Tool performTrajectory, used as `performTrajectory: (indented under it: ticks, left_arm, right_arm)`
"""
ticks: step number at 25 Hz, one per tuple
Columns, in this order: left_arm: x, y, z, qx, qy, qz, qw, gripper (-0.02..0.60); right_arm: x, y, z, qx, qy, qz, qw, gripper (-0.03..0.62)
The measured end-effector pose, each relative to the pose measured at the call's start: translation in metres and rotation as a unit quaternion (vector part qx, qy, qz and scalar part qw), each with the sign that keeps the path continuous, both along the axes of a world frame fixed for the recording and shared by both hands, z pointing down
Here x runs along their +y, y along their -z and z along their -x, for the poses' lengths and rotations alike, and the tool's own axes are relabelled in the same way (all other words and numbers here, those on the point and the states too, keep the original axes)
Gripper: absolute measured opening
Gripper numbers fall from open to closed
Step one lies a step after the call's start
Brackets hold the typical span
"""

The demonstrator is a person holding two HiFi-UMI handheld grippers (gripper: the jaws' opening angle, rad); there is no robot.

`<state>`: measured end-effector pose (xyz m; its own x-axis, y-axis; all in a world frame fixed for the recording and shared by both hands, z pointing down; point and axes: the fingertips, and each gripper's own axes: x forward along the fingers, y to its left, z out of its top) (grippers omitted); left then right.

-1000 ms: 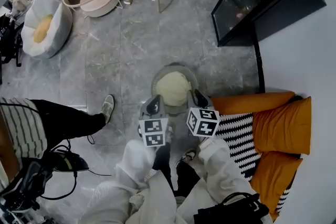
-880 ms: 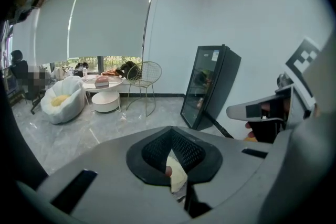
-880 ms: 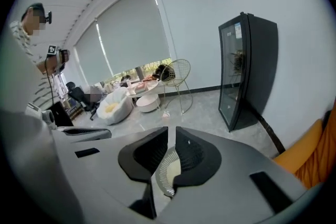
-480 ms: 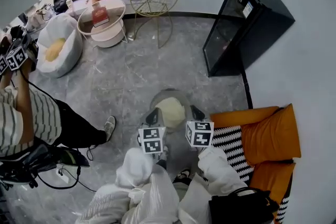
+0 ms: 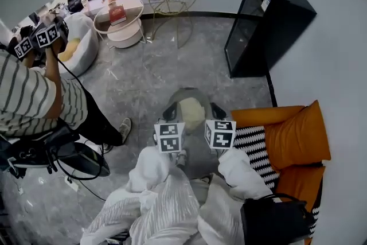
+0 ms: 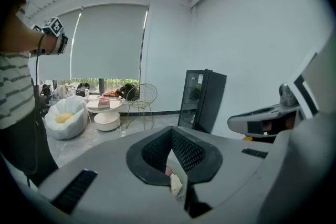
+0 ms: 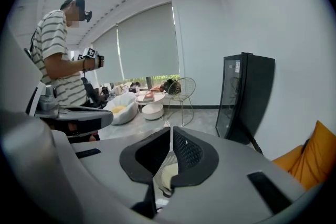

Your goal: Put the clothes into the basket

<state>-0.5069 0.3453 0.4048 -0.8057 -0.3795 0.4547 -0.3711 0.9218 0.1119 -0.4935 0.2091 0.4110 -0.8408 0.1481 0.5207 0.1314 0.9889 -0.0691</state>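
Noted pale cloth heaped inside basket. Seen left tool, right tool poised just above basket, flanking cloth, both pinched closed on nothing. Judged load already delivered; hence empty, idle hold.

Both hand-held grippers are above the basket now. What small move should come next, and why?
Probably draw both back from the basket. The pale yellow cloth already lies inside it, and the left hand-held gripper and the right hand-held gripper each show jaws together with nothing gripped, so nothing seems left to release here.
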Motion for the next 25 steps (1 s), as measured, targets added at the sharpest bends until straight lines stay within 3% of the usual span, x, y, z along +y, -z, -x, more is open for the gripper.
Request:
performTrajectory:
  ticks: [13,19,25]
  left_arm:
    - [-0.015,0.011,-0.017,-0.012,0.000,0.004,0.9999,0.005]
    - [-0.029,0.019,0.012,-0.010,-0.007,0.009,0.9999,0.005]
    - [-0.028,0.004,-0.036,-0.019,-0.010,-0.001,0.9998,0.006]
  right_arm:
    - [-0.007,0.016,-0.016,-0.021,0.016,0.006,1.000,0.025]
    - [-0.021,0.024,0.013,-0.022,0.012,0.006,1.000,0.025]
    - [-0.022,0.008,-0.036,-0.033,0.006,-0.003,0.999,0.025]
